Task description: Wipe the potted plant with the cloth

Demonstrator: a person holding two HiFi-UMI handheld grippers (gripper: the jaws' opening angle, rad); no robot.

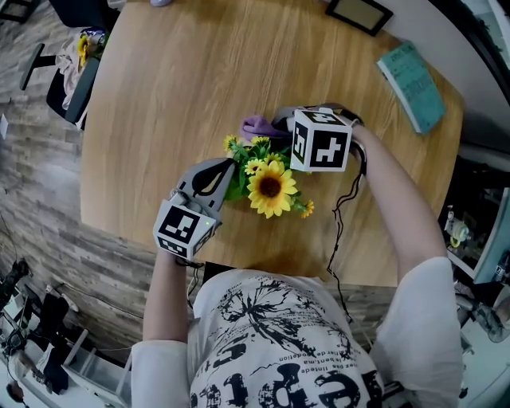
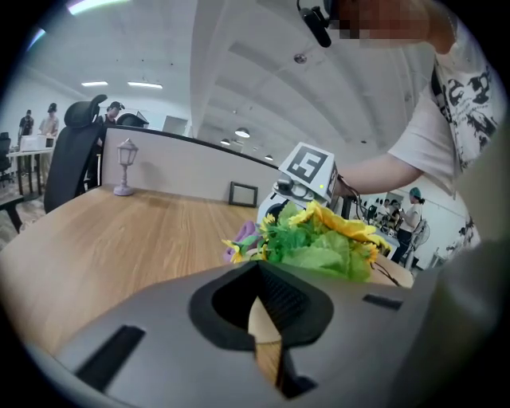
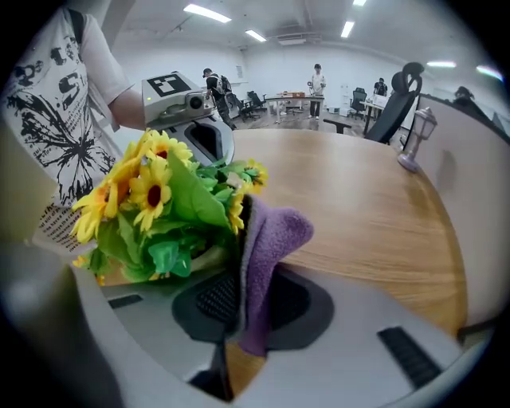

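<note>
A potted plant [image 1: 269,187] with yellow sunflowers and green leaves stands mid-table; its pot is hidden under the blooms. My right gripper [image 3: 239,279] is shut on a purple cloth [image 3: 267,247], which presses against the plant's [image 3: 159,207] right side. In the head view the cloth [image 1: 259,126] shows just behind the flowers, below the right gripper's [image 1: 280,127] marker cube. My left gripper [image 1: 225,169] lies at the plant's left edge, pointing at the leaves. Its jaws are shut with nothing between them [image 2: 259,275], and the plant [image 2: 319,239] stands right in front.
The round wooden table [image 1: 175,72] carries a teal book [image 1: 411,86] at the far right and a dark picture frame [image 1: 358,12] at the back. A small lamp figurine [image 2: 124,167] stands near the far edge. An office chair [image 1: 72,72] sits off the table's left.
</note>
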